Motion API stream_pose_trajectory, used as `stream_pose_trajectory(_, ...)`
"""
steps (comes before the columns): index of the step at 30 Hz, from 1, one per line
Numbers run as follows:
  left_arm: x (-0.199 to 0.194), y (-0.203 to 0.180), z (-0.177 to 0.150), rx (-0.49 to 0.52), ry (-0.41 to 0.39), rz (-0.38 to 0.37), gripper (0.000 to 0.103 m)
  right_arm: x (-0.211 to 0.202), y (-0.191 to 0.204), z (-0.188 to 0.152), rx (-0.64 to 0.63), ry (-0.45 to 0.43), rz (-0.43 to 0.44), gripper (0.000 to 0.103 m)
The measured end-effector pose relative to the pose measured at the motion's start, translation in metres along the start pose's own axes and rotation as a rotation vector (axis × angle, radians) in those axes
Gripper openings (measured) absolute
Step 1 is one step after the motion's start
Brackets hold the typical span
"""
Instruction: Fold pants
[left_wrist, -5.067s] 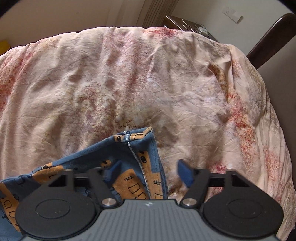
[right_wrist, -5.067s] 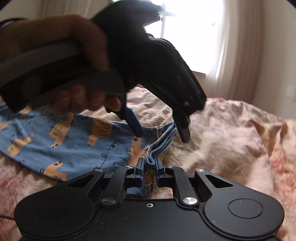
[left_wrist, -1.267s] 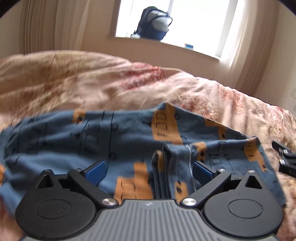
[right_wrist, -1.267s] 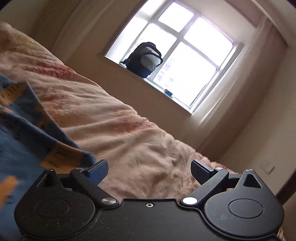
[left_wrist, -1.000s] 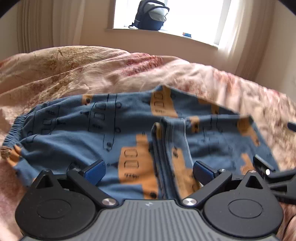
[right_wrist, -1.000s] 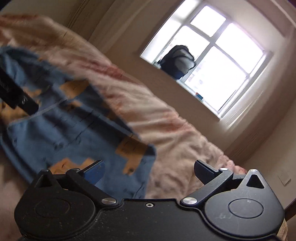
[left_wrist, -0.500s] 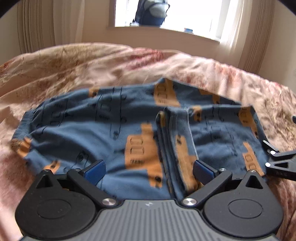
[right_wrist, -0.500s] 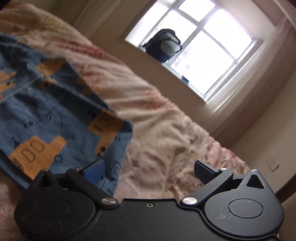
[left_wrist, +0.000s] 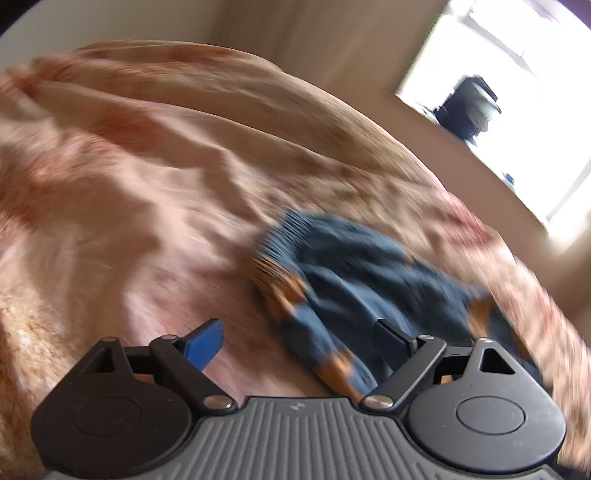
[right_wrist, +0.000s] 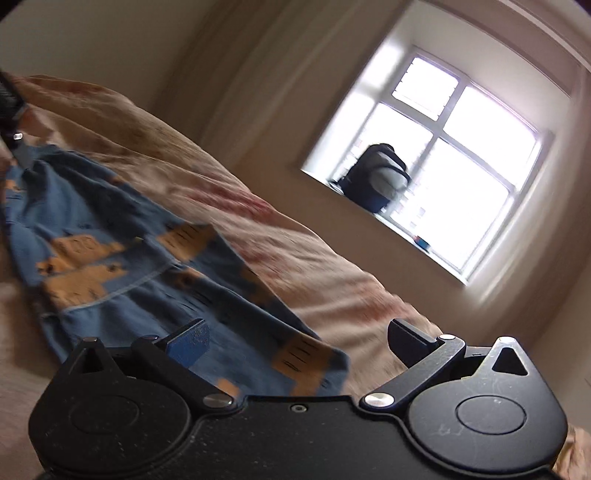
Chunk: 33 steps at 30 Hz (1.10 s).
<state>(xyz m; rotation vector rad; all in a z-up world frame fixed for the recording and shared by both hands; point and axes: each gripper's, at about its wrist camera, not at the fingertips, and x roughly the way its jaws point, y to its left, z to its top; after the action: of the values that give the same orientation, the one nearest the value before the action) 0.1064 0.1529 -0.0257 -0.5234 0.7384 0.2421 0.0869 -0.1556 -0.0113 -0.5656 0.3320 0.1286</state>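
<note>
Half a second back the left claw (left_wrist: 298, 339) looked squarely down on the spread pants (left_wrist: 369, 280); now it has swung off to one side, and in its blurred view the garment sits right of centre, bunched, with the ribbed elastic waistband nearest the middle of the bed. Both claws were wide open then and both are wide open now, holding nothing.

No writing or brand can be read anywhere; the only mark is a small embossed logo on the left claw's ribbed grey body, too small to make out.

One blue-padded finger of the left claw hangs over bare quilt (left_wrist: 147, 177), while the dark one sits over the edge of the blue cloth; whether it touches is unclear. From the right claw (right_wrist: 296, 338), the pants (right_wrist: 122, 251) lie ahead and to the left, their near corner running under the blue-padded finger and into the gap between the jaws, while the other finger stands over quilt (right_wrist: 325, 280).

Soft blue knit printed with orange blocky vehicles makes up the pants, with a pale seam line crossing them. Rumpled and peach-coloured, the quilt is mottled with rust-red. A dark backpack (right_wrist: 375, 179) stands on the sill of a white-framed window (right_wrist: 461, 173).
</note>
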Motion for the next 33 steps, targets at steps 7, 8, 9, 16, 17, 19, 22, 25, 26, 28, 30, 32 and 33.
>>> stream_pose_trajectory(7, 0.019, 0.011, 0.008, -0.06, -0.086, -0.031, 0.044, 0.011, 0.028, 0.005, -0.017, 0.018, 0.04, 0.102)
stream_pose_trajectory(8, 0.019, 0.009, 0.006, -0.037, -0.11, -0.017, 0.029, 0.01, 0.033, 0.006, -0.027, 0.008, 0.041, 0.102)
stream_pose_trajectory(9, 0.018, 0.006, 0.004, -0.009, -0.134, -0.004, 0.02, 0.01, 0.037, 0.007, -0.035, -0.003, 0.044, 0.102)
stream_pose_trajectory(16, 0.009, -0.049, -0.018, 0.381, -0.286, 0.022, 0.016, 0.012, 0.069, 0.01, -0.116, -0.04, 0.048, 0.102)
stream_pose_trajectory(17, 0.01, -0.053, -0.021, 0.41, -0.291, 0.02, 0.016, 0.012, 0.07, 0.009, -0.125, -0.043, 0.04, 0.102)
stream_pose_trajectory(19, 0.014, -0.055, -0.021, 0.407, -0.277, 0.015, 0.016, 0.013, 0.07, 0.009, -0.116, -0.042, 0.041, 0.102)
stream_pose_trajectory(22, 0.023, -0.043, -0.013, 0.295, -0.221, 0.018, 0.016, 0.017, 0.065, 0.009, -0.091, -0.029, 0.049, 0.102)
stream_pose_trajectory(25, 0.026, -0.025, -0.006, 0.162, -0.183, 0.042, 0.016, 0.019, 0.066, 0.008, -0.092, -0.025, 0.051, 0.102)
stream_pose_trajectory(26, 0.028, -0.018, -0.004, 0.113, -0.164, 0.04, 0.016, 0.019, 0.066, 0.008, -0.095, -0.026, 0.051, 0.102)
stream_pose_trajectory(28, 0.029, -0.003, -0.004, 0.024, -0.132, 0.027, 0.019, 0.02, 0.066, 0.007, -0.096, -0.024, 0.053, 0.102)
stream_pose_trajectory(30, 0.029, 0.008, -0.005, -0.048, -0.105, 0.017, 0.041, 0.02, 0.066, 0.006, -0.09, -0.027, 0.057, 0.102)
stream_pose_trajectory(32, 0.03, 0.019, -0.005, -0.106, -0.086, -0.021, 0.045, 0.019, 0.063, 0.008, -0.087, -0.035, 0.062, 0.102)
stream_pose_trajectory(33, 0.031, 0.022, -0.005, -0.129, -0.084, -0.033, 0.045, 0.02, 0.061, 0.012, -0.086, -0.036, 0.071, 0.102)
